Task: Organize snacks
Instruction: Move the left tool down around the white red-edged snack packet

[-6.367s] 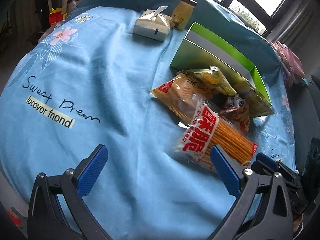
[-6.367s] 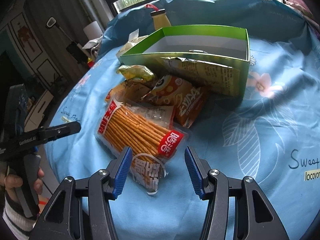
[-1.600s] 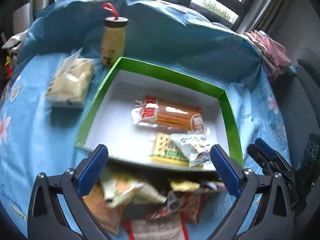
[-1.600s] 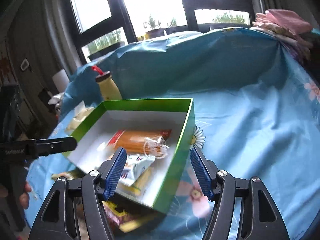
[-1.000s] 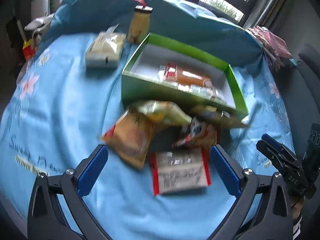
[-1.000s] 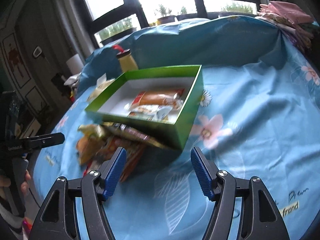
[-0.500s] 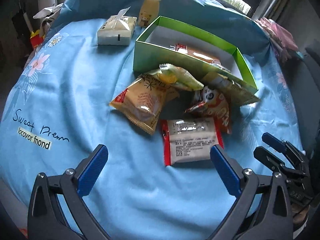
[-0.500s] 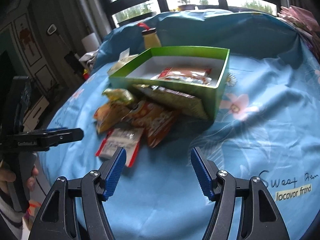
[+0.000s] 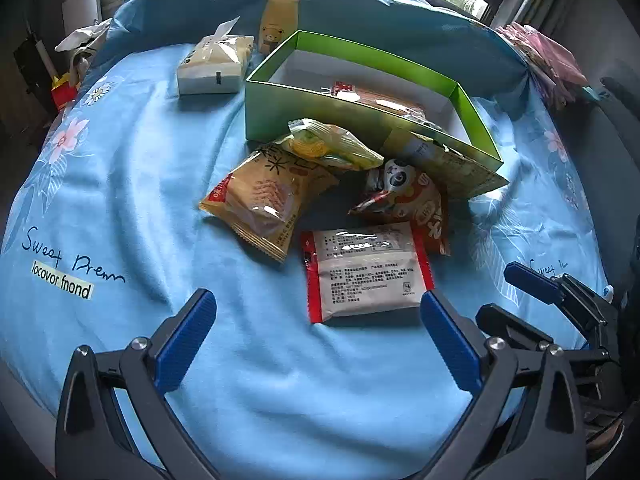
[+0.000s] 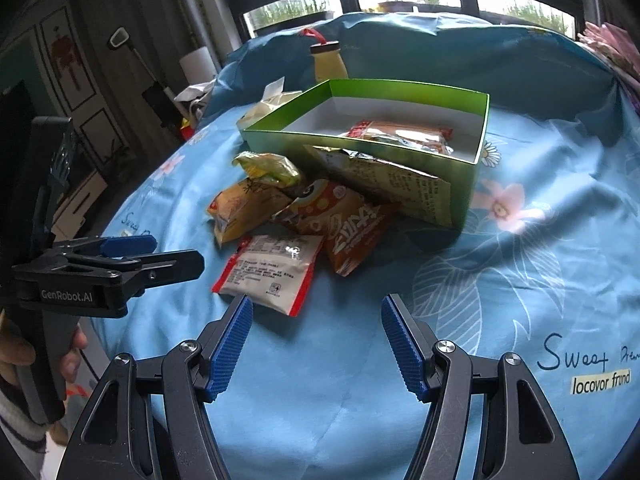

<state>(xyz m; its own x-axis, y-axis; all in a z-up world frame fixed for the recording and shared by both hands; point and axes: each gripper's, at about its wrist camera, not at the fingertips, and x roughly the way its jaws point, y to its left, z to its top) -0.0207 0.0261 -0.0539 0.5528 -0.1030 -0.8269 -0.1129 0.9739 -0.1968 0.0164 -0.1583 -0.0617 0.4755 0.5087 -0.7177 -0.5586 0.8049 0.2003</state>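
A green box (image 9: pixel 304 110) (image 10: pixel 400 148) with a white inside stands on the blue cloth and holds a few snack packs (image 10: pixel 400 134). In front of it lie loose packs: a red-edged white pack (image 9: pixel 366 270) (image 10: pixel 272 268) nearest me, an orange cracker pack (image 9: pixel 268 200), a yellow-green pack (image 9: pixel 332 146), a panda pack (image 9: pixel 408 200) and a tan pack (image 10: pixel 384 182) leaning on the box wall. My left gripper (image 9: pixel 316 332) hovers open just short of the red-edged pack. My right gripper (image 10: pixel 316 338) is open and empty, near that pack's right side.
A tissue pack (image 9: pixel 214 66) and a yellow bottle (image 9: pixel 278 20) stand behind the box at the left. Folded pink cloth (image 9: pixel 548 60) lies at the far right edge. A hand (image 10: pixel 24 356) holds the left gripper's handle at the left of the right wrist view.
Both grippers drew back from over the box and sank toward the loose packs; the red-edged pack now sits just ahead of both. Jaw openings look the same.
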